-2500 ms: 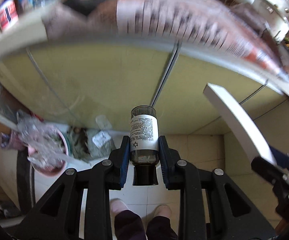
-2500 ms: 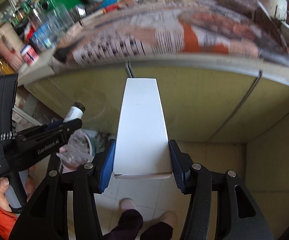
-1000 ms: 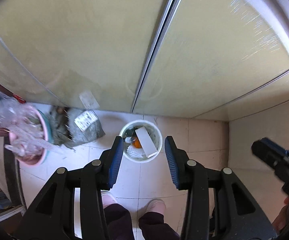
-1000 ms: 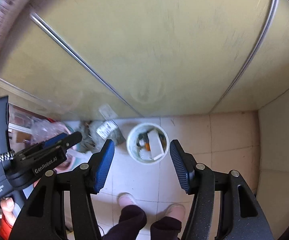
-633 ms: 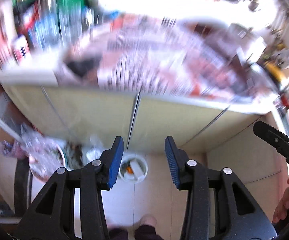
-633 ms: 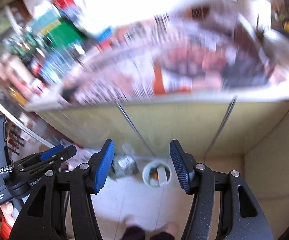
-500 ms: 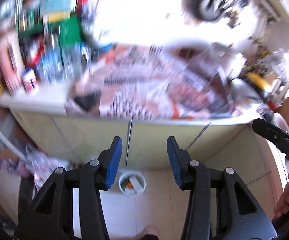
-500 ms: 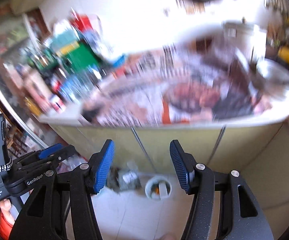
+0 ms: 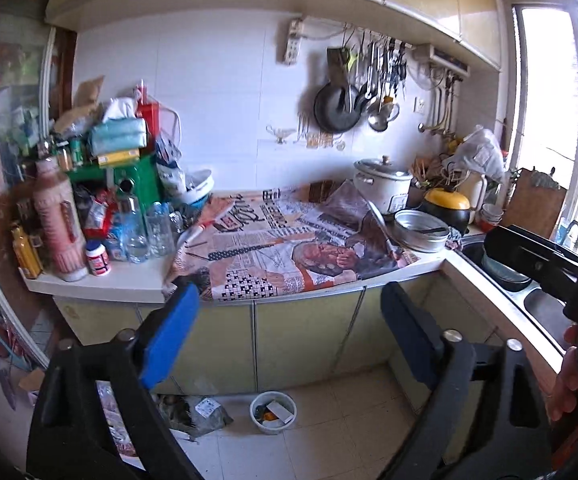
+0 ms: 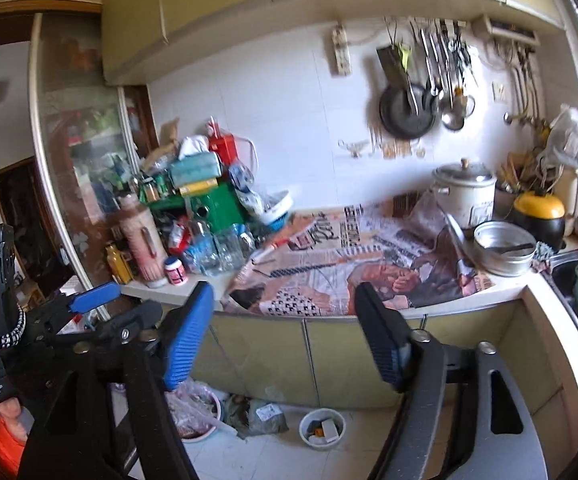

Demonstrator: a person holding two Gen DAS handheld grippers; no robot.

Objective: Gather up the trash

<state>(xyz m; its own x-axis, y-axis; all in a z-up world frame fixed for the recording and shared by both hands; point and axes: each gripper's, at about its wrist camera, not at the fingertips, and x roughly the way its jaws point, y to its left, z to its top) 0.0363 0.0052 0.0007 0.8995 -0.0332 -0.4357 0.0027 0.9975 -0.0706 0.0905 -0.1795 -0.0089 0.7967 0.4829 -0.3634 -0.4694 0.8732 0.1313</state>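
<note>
A: Where's the trash now?

B: Some already lies in the small white bin (image 9: pixel 273 407) on the floor, far below and beyond the left gripper (image 9: pixel 289 324), roughly between its jaws in that view. A pale box and something orange show inside. From the right gripper (image 10: pixel 285 332) the same bin (image 10: pixel 322 427) sits low, just inside its right jaw.

A: Are the jaws holding anything?

B: No. Both pairs are spreading apart, and nothing is between them.

A: What's left to collect?

B: My guess is the counter. Ahead of both grippers and above the jaws lies spread newspaper (image 9: pixel 289 248), and past the left jaw stand clear plastic bottles (image 9: pixel 149 232) and a small white jar (image 9: pixel 97 258). Which of these counts as trash I can't tell.

A: How would they handle?

B: The bottles look empty, so probably light, smooth and easily crushed; take one across the body at mid-height, gently. The jar seems stiff; grip its sides below the cap. Newspaper is limp and would sag, so pinch a bunched edge.

A: Anything nearby to avoid?

B: The metal basin (image 9: pixel 421 230) and the rice cooker (image 9: pixel 383 190), beyond the right jaw.
</note>
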